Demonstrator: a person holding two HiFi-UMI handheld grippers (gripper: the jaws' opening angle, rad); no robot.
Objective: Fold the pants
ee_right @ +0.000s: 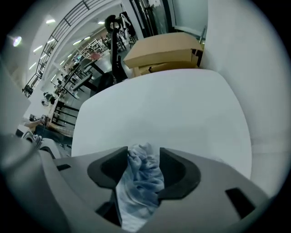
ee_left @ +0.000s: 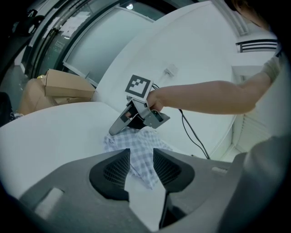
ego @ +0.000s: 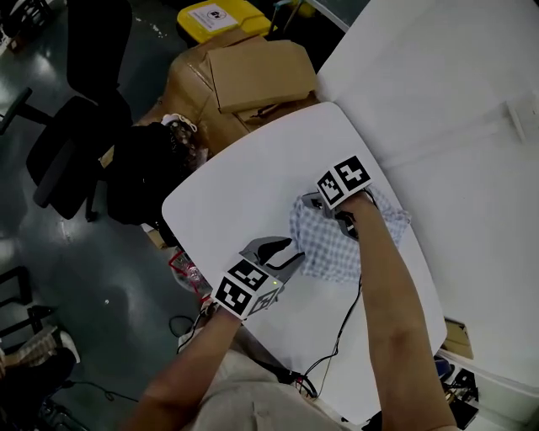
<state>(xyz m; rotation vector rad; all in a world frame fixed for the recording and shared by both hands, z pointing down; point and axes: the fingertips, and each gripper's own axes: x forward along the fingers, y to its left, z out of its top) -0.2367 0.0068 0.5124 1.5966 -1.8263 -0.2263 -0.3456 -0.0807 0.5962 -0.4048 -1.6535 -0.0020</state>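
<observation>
The blue-and-white checked pants (ego: 341,244) lie in a crumpled bundle on the white table (ego: 244,189), toward its right side. My right gripper (ego: 322,209) points steeply down at the bundle's far left corner. In the right gripper view, bunched cloth (ee_right: 143,182) fills the gap of the right gripper (ee_right: 143,157), whose jaws stand wide and do not pinch it. My left gripper (ego: 285,252) hovers low at the near left edge of the pants, open and empty. In the left gripper view the left gripper (ee_left: 142,157) faces the pants (ee_left: 136,143) and the right gripper (ee_left: 121,126).
Cardboard boxes (ego: 253,71) stand past the table's far end, with a yellow lid (ego: 221,15) behind them. A black office chair (ego: 76,143) and a dark bag (ego: 147,172) are on the floor at left. A black cable (ego: 337,337) runs over the table's near edge. A white wall panel (ego: 438,101) borders the right.
</observation>
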